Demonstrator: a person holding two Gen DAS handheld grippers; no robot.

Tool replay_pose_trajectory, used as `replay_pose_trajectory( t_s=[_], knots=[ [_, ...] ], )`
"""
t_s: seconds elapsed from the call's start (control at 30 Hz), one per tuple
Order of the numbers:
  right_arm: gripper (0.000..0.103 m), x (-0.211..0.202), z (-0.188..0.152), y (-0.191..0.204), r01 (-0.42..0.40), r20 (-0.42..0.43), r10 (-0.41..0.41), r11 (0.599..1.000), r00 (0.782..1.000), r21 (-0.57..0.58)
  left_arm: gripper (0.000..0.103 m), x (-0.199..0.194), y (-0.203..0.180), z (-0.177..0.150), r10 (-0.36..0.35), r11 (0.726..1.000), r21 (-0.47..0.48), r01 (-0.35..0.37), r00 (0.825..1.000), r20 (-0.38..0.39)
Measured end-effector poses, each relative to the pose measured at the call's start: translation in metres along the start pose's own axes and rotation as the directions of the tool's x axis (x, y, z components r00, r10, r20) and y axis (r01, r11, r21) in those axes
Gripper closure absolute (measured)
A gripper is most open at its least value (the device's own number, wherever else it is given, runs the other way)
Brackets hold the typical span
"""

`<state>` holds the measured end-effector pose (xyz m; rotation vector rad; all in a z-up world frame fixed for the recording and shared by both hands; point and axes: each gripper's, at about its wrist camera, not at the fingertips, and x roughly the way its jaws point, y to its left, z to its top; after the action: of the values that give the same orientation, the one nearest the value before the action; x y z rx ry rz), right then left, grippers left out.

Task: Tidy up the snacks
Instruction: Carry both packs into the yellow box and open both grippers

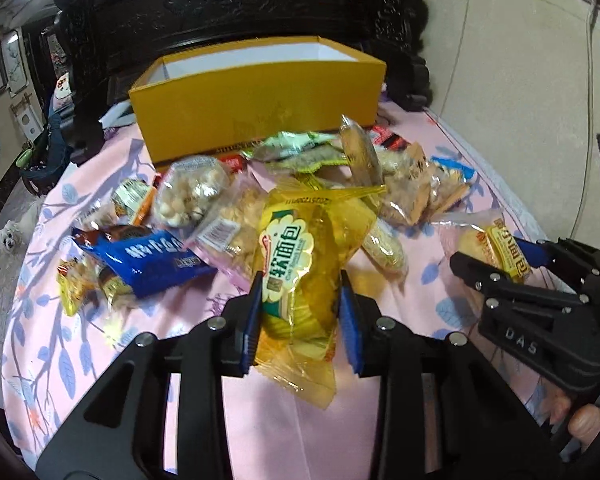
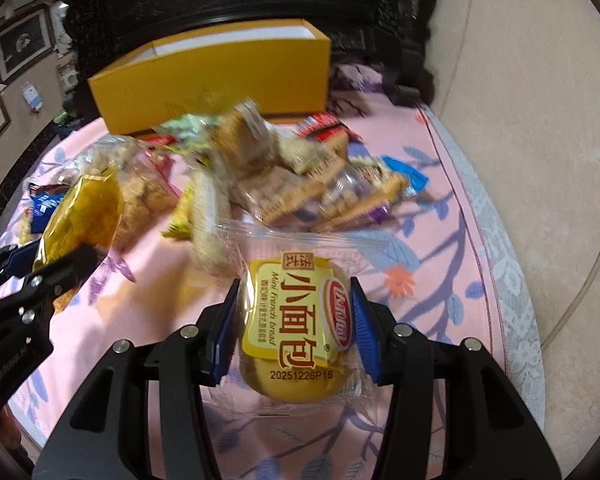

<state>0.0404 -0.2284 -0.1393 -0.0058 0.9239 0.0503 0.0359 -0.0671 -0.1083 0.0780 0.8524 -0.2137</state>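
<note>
My left gripper (image 1: 300,300) is shut on a yellow soft-bread packet (image 1: 300,272) and holds it above the pink cloth, in front of the snack pile (image 1: 228,200). My right gripper (image 2: 292,320) is shut on a clear mini French bread packet (image 2: 296,332) with a yellow label. The right gripper also shows at the right of the left wrist view (image 1: 500,264); the left gripper shows at the left of the right wrist view (image 2: 52,268). An open yellow box (image 1: 260,108) stands behind the pile, also seen in the right wrist view (image 2: 212,76); what I see of its inside is white.
A pink floral tablecloth (image 1: 80,340) covers the round table. Loose snacks include a blue packet (image 1: 148,260), a bag of round balls (image 1: 188,192) and cracker packs (image 2: 300,184). Dark carved furniture (image 1: 240,0) stands behind the box. A small white dog (image 1: 10,238) is on the floor at left.
</note>
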Motion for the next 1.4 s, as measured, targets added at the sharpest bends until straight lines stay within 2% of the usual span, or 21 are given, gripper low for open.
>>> replay_pose_trajectory(
  t_s=[0.27,0.57,0.63,0.73,0.8,0.9,1.23,1.27,1.3,1.33,1.37,1.4],
  knots=[
    [0.052,-0.019,0.044,0.022,-0.022,0.088,0.028,0.998,0.996,-0.062,0.069,-0.011,0.031,0.043,0.046,0.997,-0.062,-0.042,0.997,0.058],
    [0.052,-0.013,0.114,0.035,-0.070,0.123,0.079,0.994,0.989,-0.078,0.069,-0.004,0.073,0.121,0.083,0.990,-0.120,-0.072,0.993,0.089],
    [0.052,-0.003,0.141,0.039,-0.084,0.112,0.093,0.993,0.989,-0.083,0.069,0.002,0.081,0.144,0.114,0.988,-0.120,-0.102,0.989,0.097],
    [0.052,0.012,0.182,0.047,-0.094,0.098,0.102,0.992,0.990,-0.084,0.069,0.015,0.093,0.172,0.120,0.984,-0.139,-0.108,0.990,0.080],
    [0.052,0.025,0.207,0.052,-0.090,0.088,0.097,0.993,0.991,-0.083,0.069,0.029,0.099,0.191,0.146,0.982,-0.134,-0.136,0.987,0.073],
    [0.052,0.051,0.242,0.058,-0.070,0.069,0.076,0.994,0.995,-0.083,0.069,0.054,0.108,0.212,0.148,0.979,-0.150,-0.141,0.988,0.036],
    [0.050,0.109,0.298,0.047,-0.041,0.040,0.043,0.998,0.998,-0.047,0.066,0.108,0.118,0.247,0.171,0.979,-0.116,-0.169,0.985,0.004],
    [0.036,0.112,0.302,0.047,-0.049,0.040,0.051,0.998,0.998,-0.045,0.060,0.110,0.119,0.249,0.170,0.979,-0.111,-0.168,0.985,0.008],
    [0.019,0.113,0.303,0.047,-0.045,0.040,0.047,0.998,0.998,-0.045,0.029,0.111,0.119,0.251,0.168,0.980,-0.107,-0.165,0.986,0.013],
    [0.014,0.114,0.306,0.049,-0.017,0.050,0.020,0.999,0.999,-0.052,0.010,0.111,0.119,0.252,0.164,0.981,-0.104,-0.161,0.986,0.023],
    [0.004,0.114,0.308,0.050,0.020,0.061,-0.016,0.998,0.998,-0.059,0.009,0.109,0.120,0.254,0.176,0.980,-0.099,-0.171,0.983,0.045],
    [0.002,0.114,0.309,0.050,0.043,0.076,-0.037,0.997,0.996,-0.067,0.006,0.108,0.120,0.255,0.184,0.980,-0.089,-0.179,0.981,0.054]
  ],
)
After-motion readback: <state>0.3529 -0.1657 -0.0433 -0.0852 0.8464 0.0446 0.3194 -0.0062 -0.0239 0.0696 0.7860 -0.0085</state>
